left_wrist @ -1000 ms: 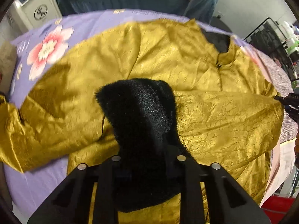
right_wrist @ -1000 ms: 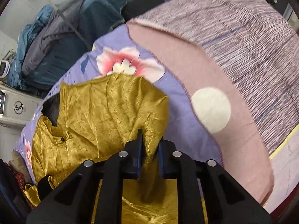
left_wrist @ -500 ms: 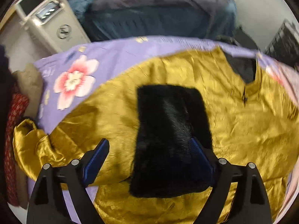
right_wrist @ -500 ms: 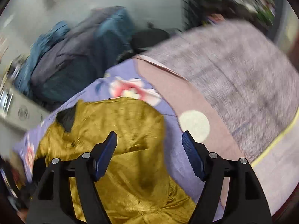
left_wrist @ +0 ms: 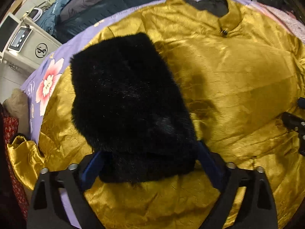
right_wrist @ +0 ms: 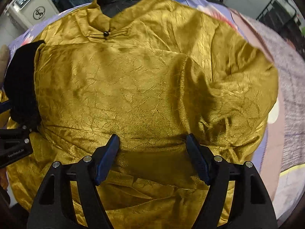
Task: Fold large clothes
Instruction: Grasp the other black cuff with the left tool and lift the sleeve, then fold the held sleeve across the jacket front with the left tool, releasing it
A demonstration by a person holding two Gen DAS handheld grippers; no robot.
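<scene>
So the crinkled mustard-gold satin jacket (right_wrist: 144, 87) is lying spread out face-up on a bed with a lilac floral sheet (left_wrist: 47, 80), its stand-up collar with the little dark button (right_wrist: 106, 33) pointing away from both cameras. A black furry cuff (left_wrist: 129, 103) at the end of one sleeve is sitting folded in across the left side of the jacket front. The left gripper (left_wrist: 150, 162) is hanging right over the near end of that cuff; its jaws have just been opening and are standing really wide, blue pads on either side of the fur, not squeezing it as far as I can see. The right gripper (right_wrist: 152, 152) is hovering over the lower right part of the jacket, where the other sleeve is lying folded across the front. Its jaws have just been opening too, gold fabric showing in the gap but nothing pinched. A white appliance with a round logo (left_wrist: 28, 43) is standing past the far left corner of the bed, and a grey striped blanket (right_wrist: 286, 87) is covering the bed on the right.
</scene>
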